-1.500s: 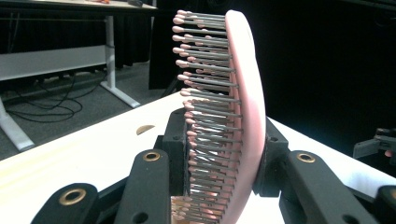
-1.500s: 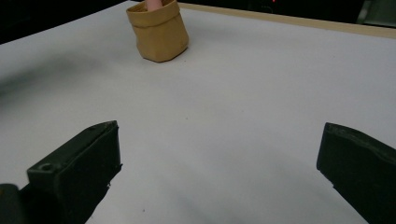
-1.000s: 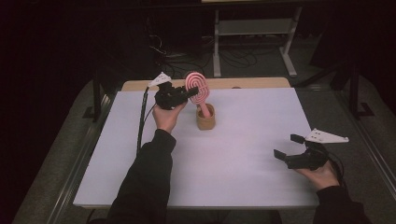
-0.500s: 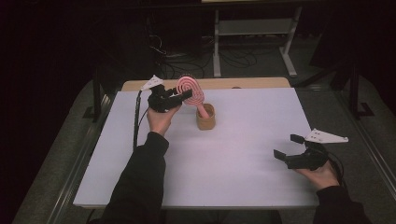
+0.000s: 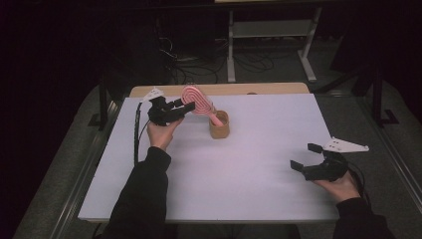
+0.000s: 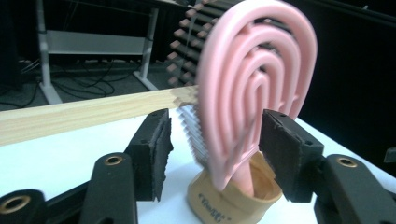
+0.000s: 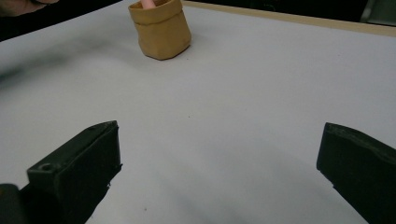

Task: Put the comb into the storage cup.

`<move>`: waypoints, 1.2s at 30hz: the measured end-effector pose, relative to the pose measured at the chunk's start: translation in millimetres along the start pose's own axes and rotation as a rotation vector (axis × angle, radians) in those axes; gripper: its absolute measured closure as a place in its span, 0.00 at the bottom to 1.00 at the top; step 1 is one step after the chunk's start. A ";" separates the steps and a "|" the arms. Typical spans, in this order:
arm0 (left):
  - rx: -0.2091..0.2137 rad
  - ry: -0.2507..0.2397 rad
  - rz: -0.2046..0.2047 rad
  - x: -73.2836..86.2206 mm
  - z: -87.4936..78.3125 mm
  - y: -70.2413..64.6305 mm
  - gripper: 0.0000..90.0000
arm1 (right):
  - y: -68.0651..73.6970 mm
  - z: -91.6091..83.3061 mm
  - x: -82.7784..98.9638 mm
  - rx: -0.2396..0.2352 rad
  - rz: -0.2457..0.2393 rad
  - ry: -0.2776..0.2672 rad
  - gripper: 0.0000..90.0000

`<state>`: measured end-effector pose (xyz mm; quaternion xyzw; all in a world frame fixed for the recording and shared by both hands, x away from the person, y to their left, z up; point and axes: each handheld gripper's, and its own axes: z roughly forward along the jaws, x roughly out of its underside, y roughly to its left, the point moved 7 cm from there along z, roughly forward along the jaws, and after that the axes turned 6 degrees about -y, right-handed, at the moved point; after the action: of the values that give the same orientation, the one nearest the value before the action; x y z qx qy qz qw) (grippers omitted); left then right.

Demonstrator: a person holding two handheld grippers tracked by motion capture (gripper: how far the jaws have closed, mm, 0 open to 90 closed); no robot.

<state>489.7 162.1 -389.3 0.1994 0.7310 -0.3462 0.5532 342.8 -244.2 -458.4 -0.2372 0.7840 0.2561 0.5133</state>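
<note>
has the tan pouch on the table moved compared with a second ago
No. The tan pouch sits at the same spot near the wooden strip along the table's far edge.

Left gripper [image 5: 183,105] moved left, fingers just opened around pink brush [image 5: 197,102].

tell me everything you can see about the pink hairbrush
The pink hairbrush looks like plastic: an oval head of nested open arches, with rows of pink-tipped bristles on its far side. Its handle stands in a small tan pouch on the white table, so it tilts toward the left tool. That tool's pads flank the head, with a gap at the left pad; contact at the right pad cannot be judged.
</note>
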 end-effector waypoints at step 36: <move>0.050 0.049 0.113 8.1 -58.3 4.3 0.00 | 0.8 1.5 1.5 0.000 -0.010 0.014 0.00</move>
<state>451.0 206.7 -389.5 0.2626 0.7230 -0.3277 0.5485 342.8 -242.9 -460.1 -0.2431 0.7864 0.2517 0.5090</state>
